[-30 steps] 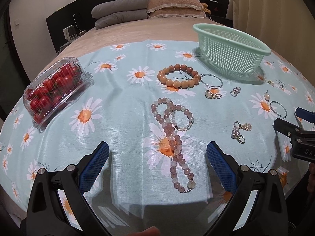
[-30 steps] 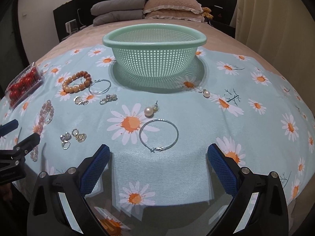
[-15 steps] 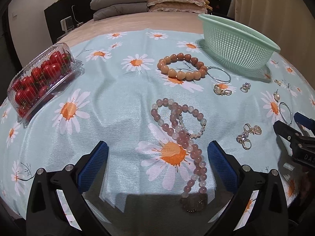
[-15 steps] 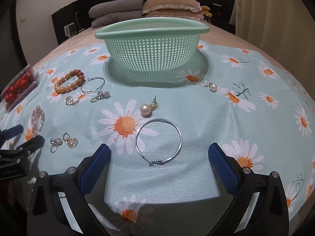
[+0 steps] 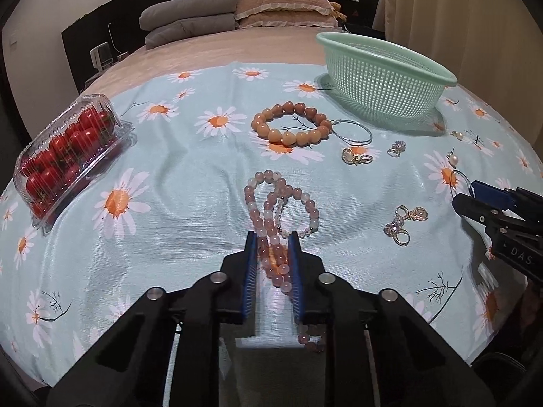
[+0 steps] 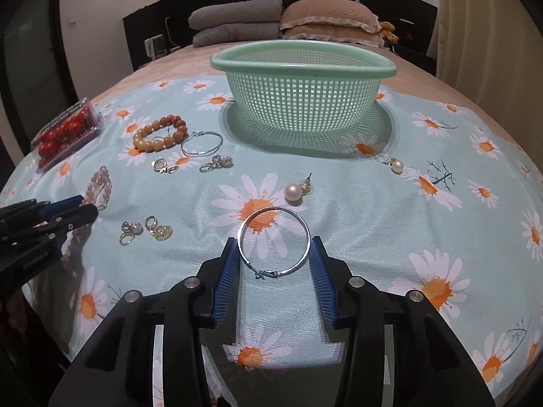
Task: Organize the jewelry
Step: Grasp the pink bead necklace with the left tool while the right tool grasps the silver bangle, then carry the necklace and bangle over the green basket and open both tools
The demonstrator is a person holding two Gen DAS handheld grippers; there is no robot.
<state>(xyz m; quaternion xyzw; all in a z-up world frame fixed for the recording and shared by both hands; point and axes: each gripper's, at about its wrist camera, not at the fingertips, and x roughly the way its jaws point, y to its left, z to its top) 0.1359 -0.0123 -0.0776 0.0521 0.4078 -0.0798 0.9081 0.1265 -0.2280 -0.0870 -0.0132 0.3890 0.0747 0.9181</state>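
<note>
Jewelry lies scattered on the daisy cloth (image 6: 424, 237) in front of the green basket (image 6: 302, 101). The pink bead necklace (image 5: 271, 224) — its strand squeezed between the nearly closed fingers of the left gripper (image 5: 272, 251) — trails toward the camera. The silver hoop (image 6: 274, 241) sits between the right gripper (image 6: 274, 257) fingers, which flank it half-open — contact unclear.

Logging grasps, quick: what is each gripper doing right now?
Left gripper: shut on the pink bead necklace.
Right gripper: open, jaws on either side of the silver hoop, not clamping it.
</note>
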